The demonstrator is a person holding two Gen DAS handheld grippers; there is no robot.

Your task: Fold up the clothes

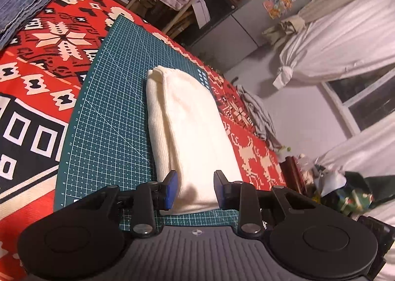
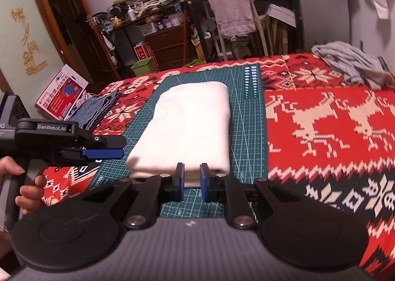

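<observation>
Since the white garment (image 1: 187, 137) lies fully folded ahead, left claw (image 1: 195, 189) and right claw (image 2: 192, 179) stand released, grasping nothing.

L tool (image 1: 195, 188): jaws apart, blue pads (image 1: 172, 189) w/ a wide gap between them, nothing held. Tilted in its own view. Seen from the R wrist cam, the L tool (image 2: 108, 148) comes in from the left edge, lying roughly level, pointing right, fingers stacked one over the other from that angle. A hand (image 2: 21, 182) grips its handle from below, fingers curled round the grip, thumb tip on the near side.

R tool (image 2: 191, 179): jaws part open w/ a narrow gap, pads (image 2: 203, 179) not meeting, nothing between them. Points straight ahead, level. Hand holding it not in view.
</observation>
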